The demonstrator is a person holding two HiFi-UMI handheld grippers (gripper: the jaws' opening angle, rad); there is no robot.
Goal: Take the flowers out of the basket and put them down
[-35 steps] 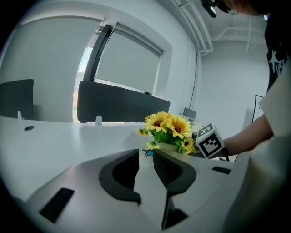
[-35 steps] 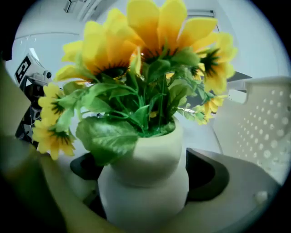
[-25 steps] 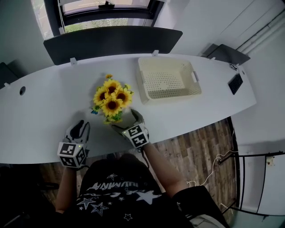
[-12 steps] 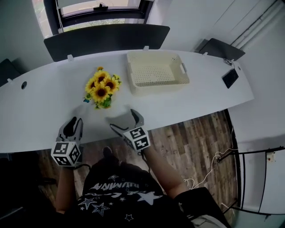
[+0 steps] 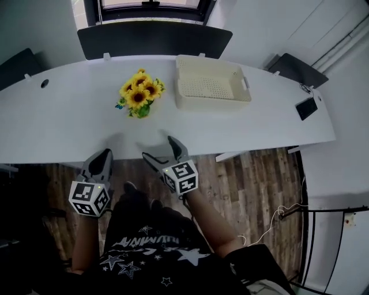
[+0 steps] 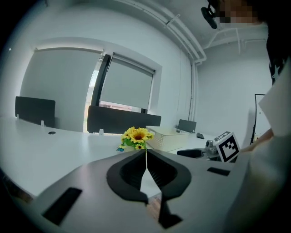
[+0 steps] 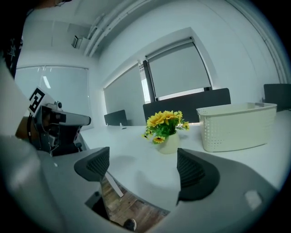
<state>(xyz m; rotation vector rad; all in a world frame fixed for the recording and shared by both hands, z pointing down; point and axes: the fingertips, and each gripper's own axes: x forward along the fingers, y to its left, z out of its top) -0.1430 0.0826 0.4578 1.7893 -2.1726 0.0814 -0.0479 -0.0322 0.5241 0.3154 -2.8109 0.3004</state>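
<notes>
So the flowers (image 5: 138,94) are out of the basket (image 5: 211,104) and sitting upright on the counter (image 5: 69,115), just beside the basket at its 9 o'clock, not touching it. They're a small bunch of yellow sunflower-type blooms with green leaves, stuck in a little rounded cream pot (image 7: 169,142). The basket is a cream plastic rectangle with perforated walls and floor and a handle on the end.

Both tools sit at about 6 o'clock from the flowers, well apart from them and off the counter's near edge, over the floor (image 5: 253,178). They point roughly level toward the counter. The left tool (image 5: 102,155) is fully closed with its dark pads pressed together and nothing in them. The right tool (image 5: 159,148) is spread wide with nothing held, though its jaws have just been closing a bit.

The counter is long, smooth and white with a curved edge, and the floor is wood planks. There's a dark panel (image 5: 153,40) along the far edge at 12 o'clock, with a window (image 5: 151,3) behind it.
</notes>
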